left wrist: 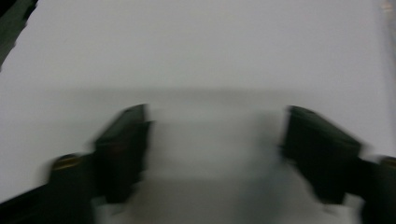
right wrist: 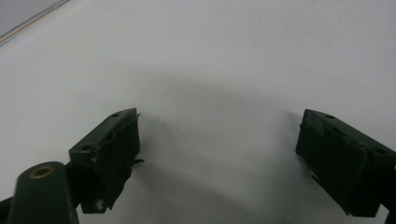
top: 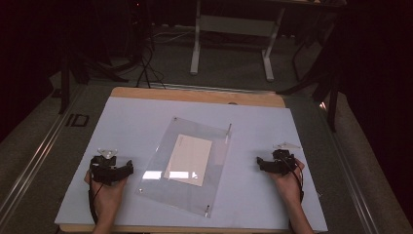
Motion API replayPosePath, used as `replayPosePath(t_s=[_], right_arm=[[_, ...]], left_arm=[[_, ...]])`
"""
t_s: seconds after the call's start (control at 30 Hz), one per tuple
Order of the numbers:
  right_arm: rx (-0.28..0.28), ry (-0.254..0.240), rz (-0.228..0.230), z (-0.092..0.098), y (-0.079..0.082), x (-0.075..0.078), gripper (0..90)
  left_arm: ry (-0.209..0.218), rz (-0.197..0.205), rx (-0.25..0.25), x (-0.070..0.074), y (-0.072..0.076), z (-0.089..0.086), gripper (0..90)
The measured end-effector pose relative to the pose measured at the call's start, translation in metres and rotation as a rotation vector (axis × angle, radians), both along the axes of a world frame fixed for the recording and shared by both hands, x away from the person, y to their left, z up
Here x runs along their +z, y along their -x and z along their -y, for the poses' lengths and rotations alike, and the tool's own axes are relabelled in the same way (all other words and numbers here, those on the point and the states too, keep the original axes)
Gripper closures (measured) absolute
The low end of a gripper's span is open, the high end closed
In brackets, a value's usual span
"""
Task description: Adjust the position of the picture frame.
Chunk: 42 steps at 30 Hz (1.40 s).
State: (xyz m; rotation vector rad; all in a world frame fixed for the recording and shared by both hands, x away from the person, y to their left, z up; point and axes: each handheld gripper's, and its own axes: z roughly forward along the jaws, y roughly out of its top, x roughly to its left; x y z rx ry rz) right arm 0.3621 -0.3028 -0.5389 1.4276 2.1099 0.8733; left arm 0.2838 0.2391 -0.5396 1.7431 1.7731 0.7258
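Two grippers are resting low on the pale blue mat [top: 146,117] in the high view, each held in a hand: the left gripper [top: 127,168] is sitting just beside the near left corner of a clear plastic sheet [top: 160,146], and the right gripper [top: 259,163] is lying apart from that sheet's right edge. Between them, under the clear sheet, a white card [top: 189,159] is lying flat, nearer the left gripper than the right. The left gripper view, blurred, is showing its own jaws standing wide apart with bare mat between them. The right gripper view is showing the same sharply: jaws spread, nothing held, and a worn pad [right wrist: 119,154] on one jaw, a detail the high view is too distant to give.
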Motion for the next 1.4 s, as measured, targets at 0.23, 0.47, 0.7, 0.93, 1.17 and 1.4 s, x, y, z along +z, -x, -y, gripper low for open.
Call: replayPosePath(t_s=[0.23,0.47,0.7,0.93,1.17,1.4], right_arm=[[-0.005,0.015,0.0,-0.002,0.0,0.002,14.3],[0.107,0.014,0.033,-0.013,0.01,0.017,31.4],[0.295,-0.098,0.017,-0.024,0.03,0.018,48.6],[0.468,-0.129,0.028,-0.046,0.059,0.021,51.5],[0.613,-0.168,0.03,-0.074,0.084,0.022,53.8],[0.758,-0.184,0.005,-0.097,0.108,0.018,58.7]], left_arm=[[0.018,0.103,-0.125,0.018,0.005,0.003,35.7],[0.018,0.147,-0.267,0.036,-0.003,0.011,37.9],[0.071,0.153,-0.311,0.045,-0.021,0.018,39.5],[0.062,0.161,-0.349,0.049,-0.038,0.032,39.1],[0.05,0.158,-0.392,0.047,-0.047,0.049,38.4],[0.047,0.158,-0.417,0.047,-0.052,0.06,38.5]])
